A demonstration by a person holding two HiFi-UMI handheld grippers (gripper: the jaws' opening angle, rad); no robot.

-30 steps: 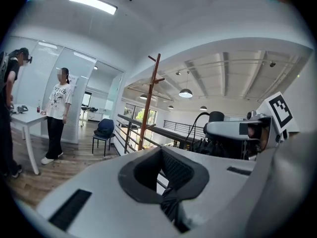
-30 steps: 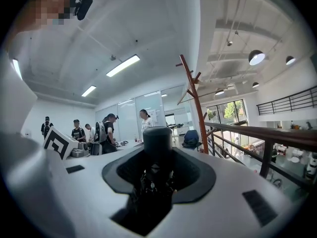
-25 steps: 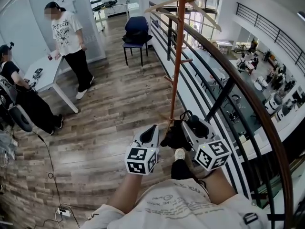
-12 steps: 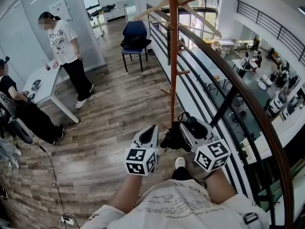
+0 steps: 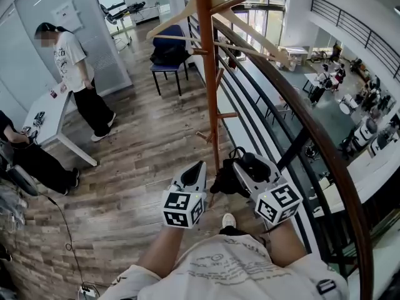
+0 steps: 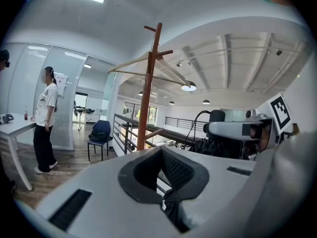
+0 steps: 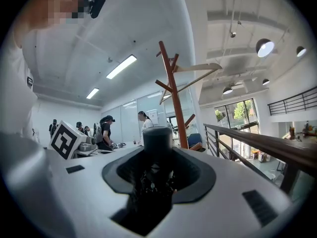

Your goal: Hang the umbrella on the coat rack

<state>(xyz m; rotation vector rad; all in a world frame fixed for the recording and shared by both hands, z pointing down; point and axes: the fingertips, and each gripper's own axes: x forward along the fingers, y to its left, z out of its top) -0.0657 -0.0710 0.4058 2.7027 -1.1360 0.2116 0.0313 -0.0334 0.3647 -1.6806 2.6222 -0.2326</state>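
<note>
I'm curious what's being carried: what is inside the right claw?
A folded black umbrella, clamped in the right claw; its round handle end and some crumpled fabric show between the pads. The rest is covered by the claw's body.

A blue chair [image 5: 167,55] is set on the wooden floor [image 5: 137,142] near a dark railing [image 5: 299,112]. A white table [image 5: 47,114] is seen at the left; a person in a white T-shirt [image 5: 74,67] is stood just beside it, and another in black [image 5: 31,161] is seated. A cable [image 5: 62,227] is trailed across the boards.
</note>
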